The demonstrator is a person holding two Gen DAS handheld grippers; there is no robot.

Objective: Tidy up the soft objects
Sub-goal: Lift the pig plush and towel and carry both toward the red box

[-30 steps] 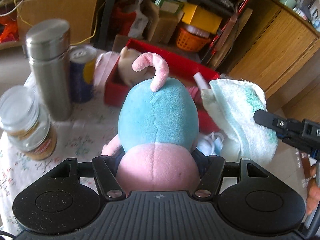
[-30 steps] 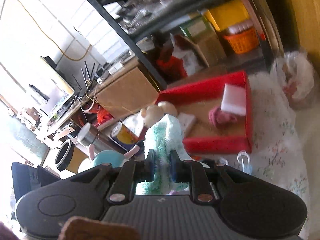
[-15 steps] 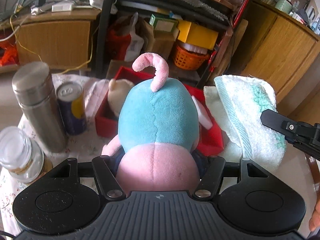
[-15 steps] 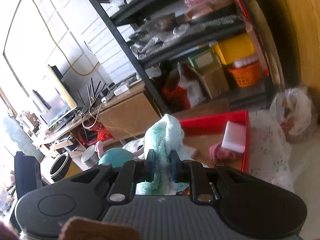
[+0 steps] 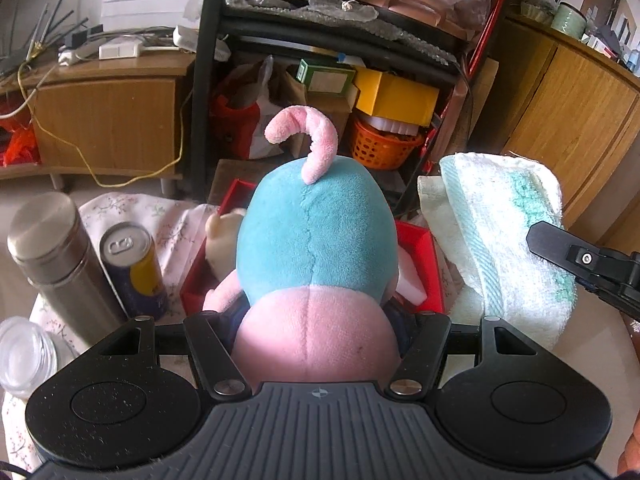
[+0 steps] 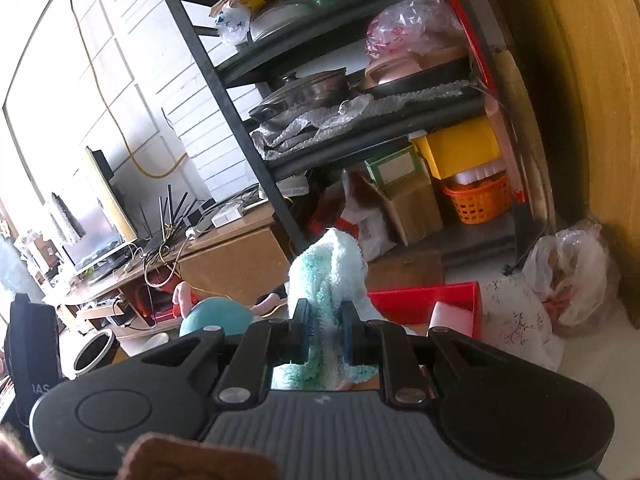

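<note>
1. both grippers up vs a sec ago: red box now lower in both views, more of shelf rack showing behind; grips unchanged.
2. left gripper point(image 5: 316, 316) clamped wide round plush toy point(image 5: 316, 240), pads pressed on its pink lower body, blue part and curled pink tail pointing away from cam. held in air above table, over near edge of red box point(image 5: 420, 240).
3. right gripper point(image 6: 323, 330) shut tight on towel point(image 6: 326, 280), white w/ teal patches; cloth bunched between pads, standing up beyond them, rest hanging under. also seen in left view, off to right of plush, right finger tip against it.
4. red box on table w/ floral cloth point(image 5: 132, 208), toward far edge. inside: white sponge block point(image 5: 412, 276) by its right wall, cream soft thing point(image 5: 222, 236) at left wall, mostly hidden behind plush.
5. left side of table: steel flask point(image 5: 56, 256), drink can point(image 5: 132, 264) just beside it, clear jar lid point(image 5: 24, 356) at near-left corner.
6. plastic bag point(image 6: 572, 276) on floor past right edge of table.
7. bit of person's hand at bottom-left corner of right view, blurry.
</note>
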